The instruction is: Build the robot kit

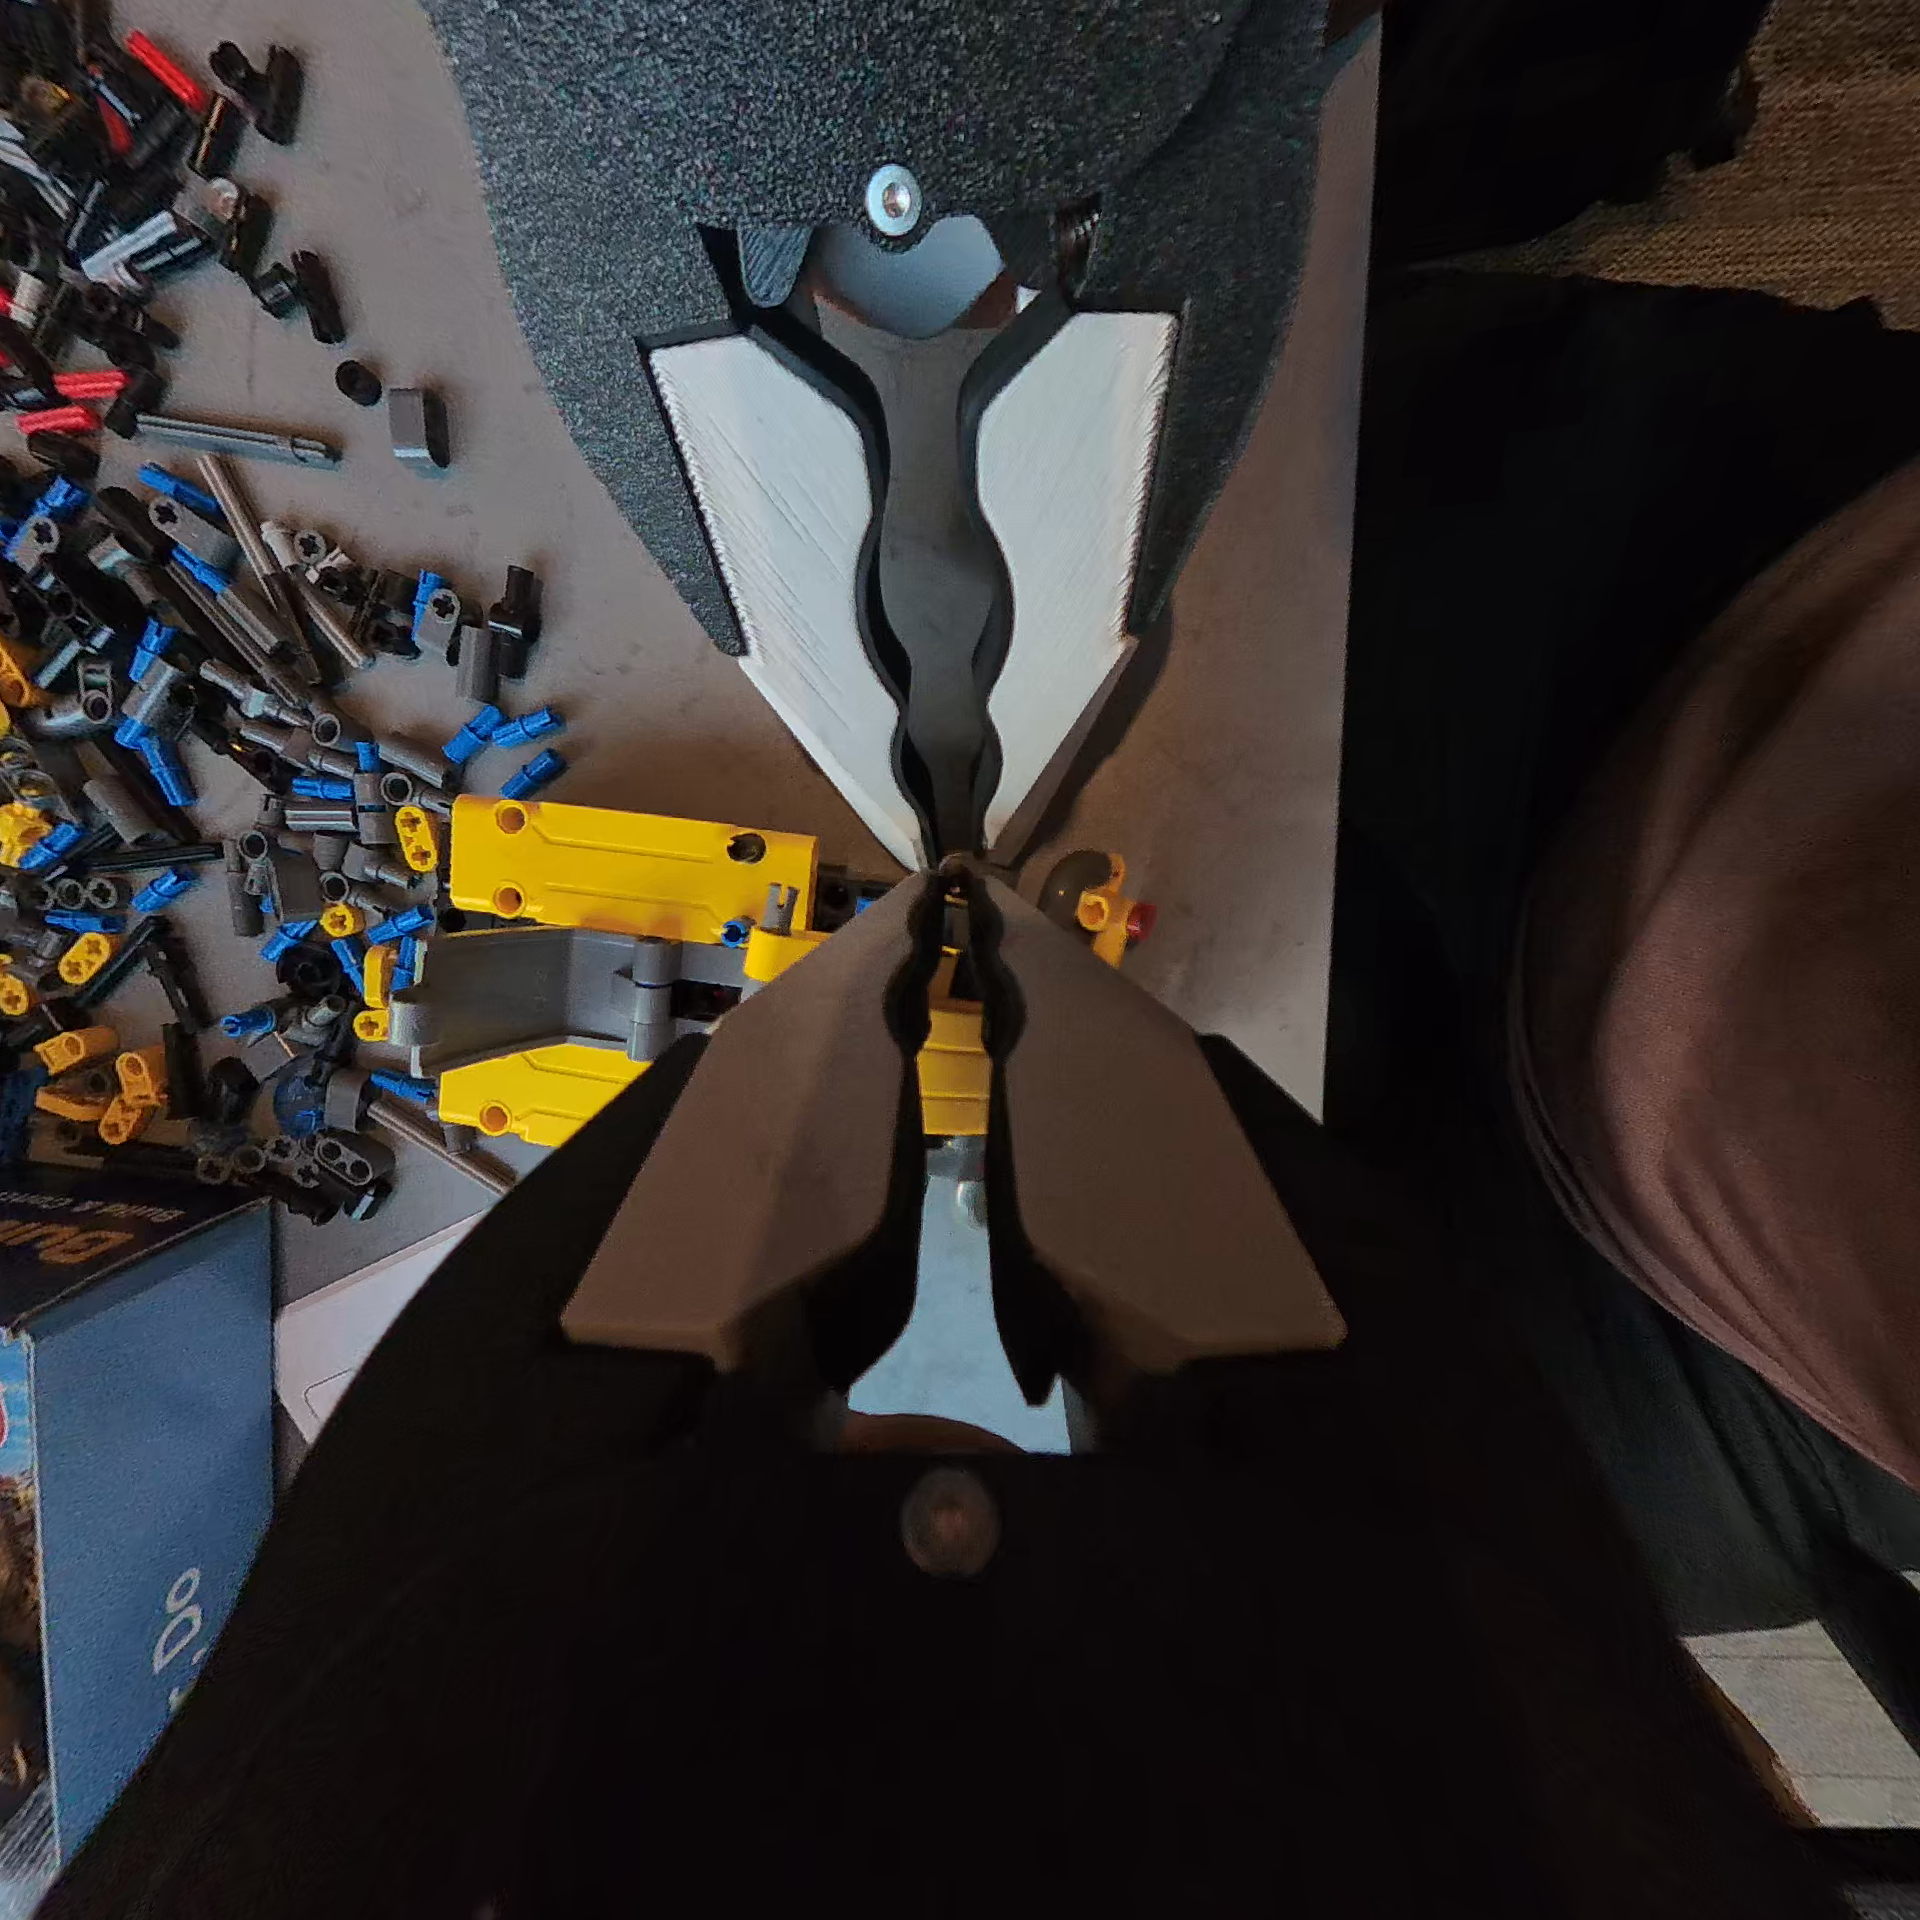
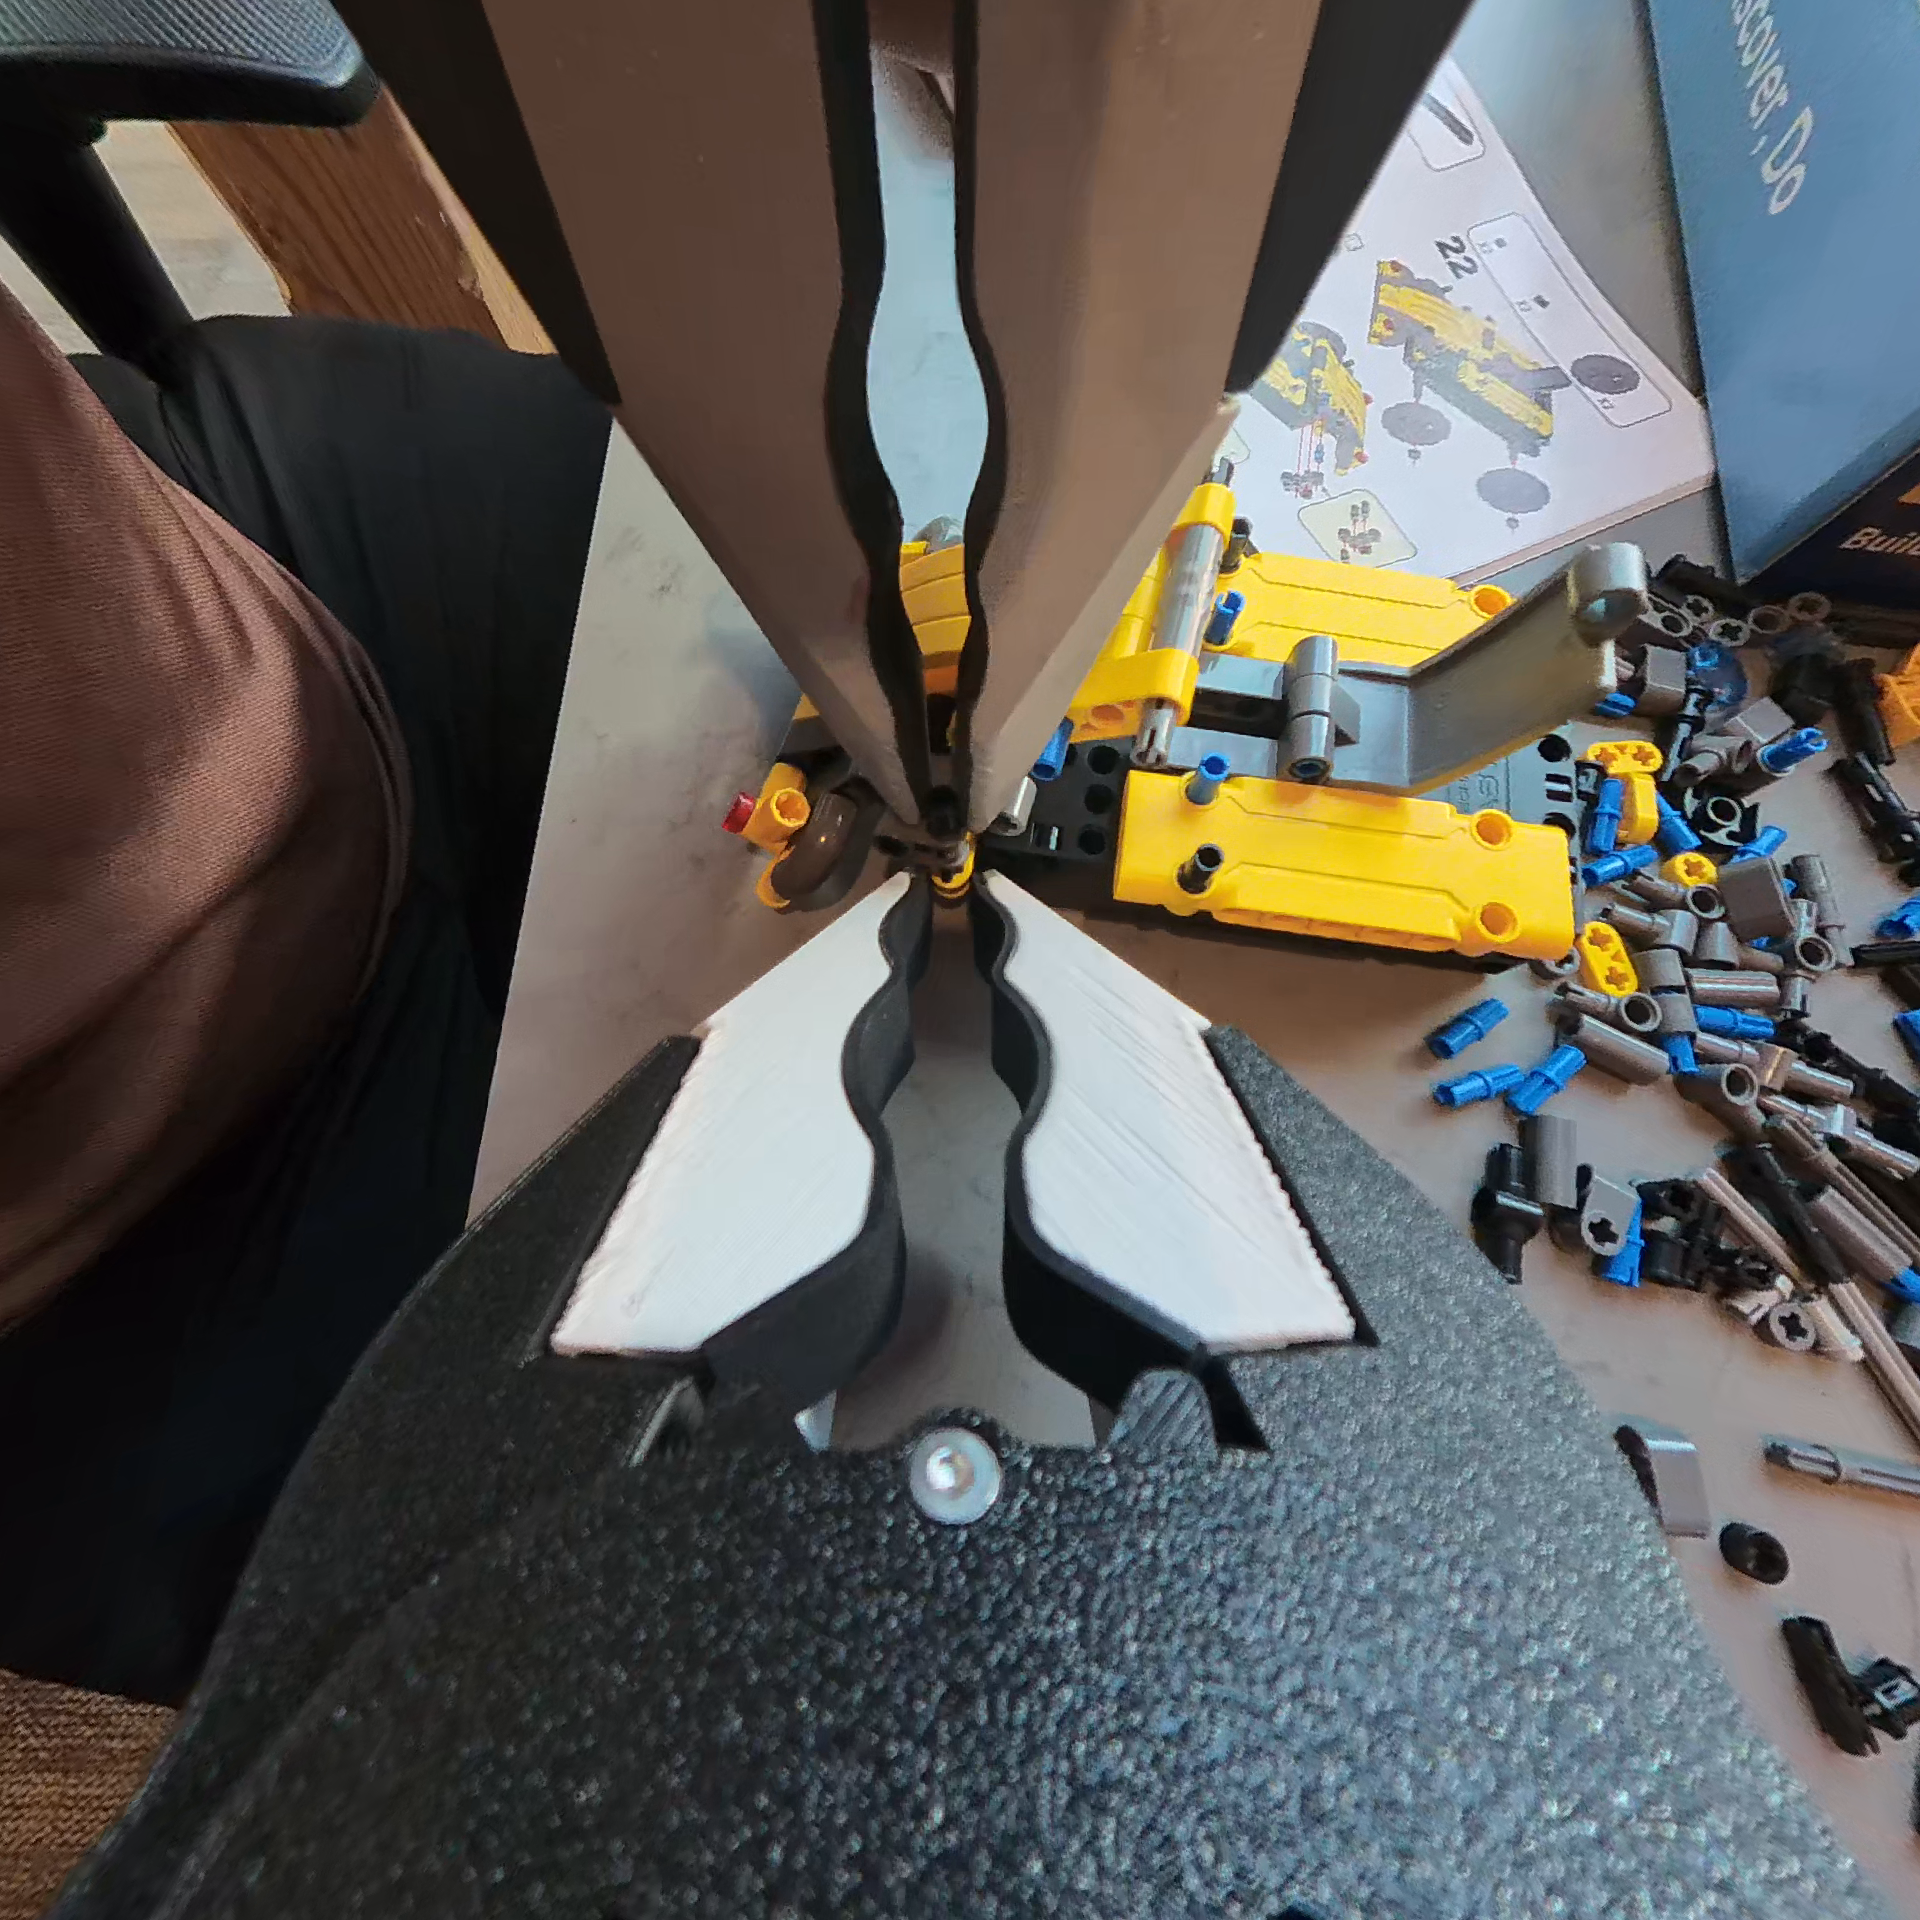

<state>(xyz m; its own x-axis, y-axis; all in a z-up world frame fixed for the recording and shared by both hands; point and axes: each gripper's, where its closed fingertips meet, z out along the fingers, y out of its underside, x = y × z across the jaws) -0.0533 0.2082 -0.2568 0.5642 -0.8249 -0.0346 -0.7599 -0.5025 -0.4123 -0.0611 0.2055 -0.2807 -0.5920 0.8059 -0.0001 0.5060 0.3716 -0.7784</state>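
Meeting tip to tip at the yellow model's (image 2: pixel 1340 862) end, the right gripper (image 2: pixel 948 896) and left gripper (image 1: pixel 951 868) each clench small black and yellow parts there; beyond the model lie loose pieces (image 2: pixel 1714 997), booklet (image 2: pixel 1455 343), box (image 2: pixel 1808 239).

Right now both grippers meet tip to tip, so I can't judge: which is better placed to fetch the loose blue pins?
Probably right: the blue pins lie beside the right gripper, while the yellow model sits between them and the left gripper.
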